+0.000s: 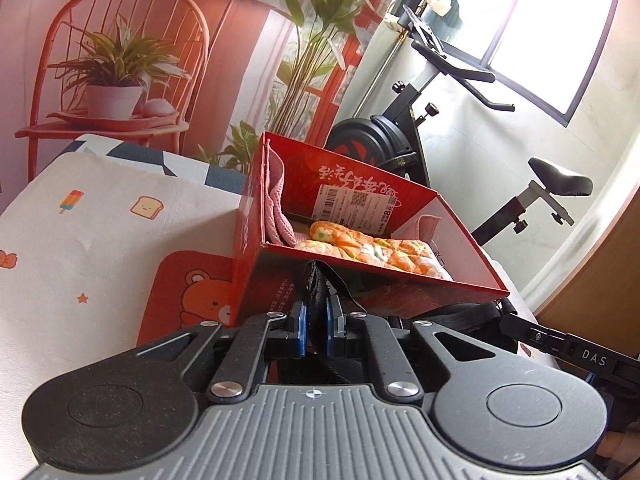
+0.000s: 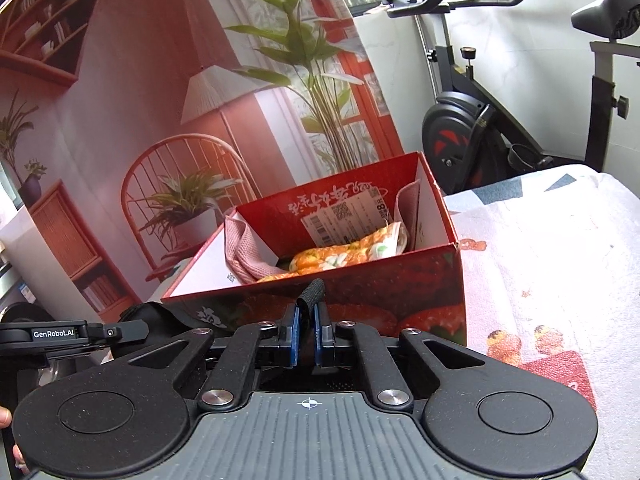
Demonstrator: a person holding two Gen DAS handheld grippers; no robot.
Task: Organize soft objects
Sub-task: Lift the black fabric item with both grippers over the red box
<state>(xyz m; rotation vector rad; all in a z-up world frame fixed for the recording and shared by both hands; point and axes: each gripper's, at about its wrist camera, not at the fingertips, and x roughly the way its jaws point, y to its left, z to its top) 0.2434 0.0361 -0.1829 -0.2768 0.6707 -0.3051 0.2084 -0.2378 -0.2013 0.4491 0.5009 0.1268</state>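
Observation:
A red cardboard box (image 1: 272, 276) stands open on the cloth-covered surface. Inside it lie an orange quilted cloth (image 1: 372, 248) and a pink knitted cloth (image 1: 276, 200). My left gripper (image 1: 316, 308) is shut on a black fabric strap (image 1: 316, 280) just in front of the box's near wall. In the right wrist view the same box (image 2: 400, 280) holds the orange cloth (image 2: 340, 256) and the pink cloth (image 2: 244, 252). My right gripper (image 2: 306, 316) is shut on another end of the black strap (image 2: 312, 292). More black fabric (image 2: 160, 316) hangs between the two grippers.
A white cloth with cartoon prints (image 1: 80, 240) covers the surface, with a red bear patch (image 1: 192, 292) left of the box. An exercise bike (image 1: 400, 140) stands behind the box. A printed backdrop with a chair and plants (image 2: 180, 184) fills the back.

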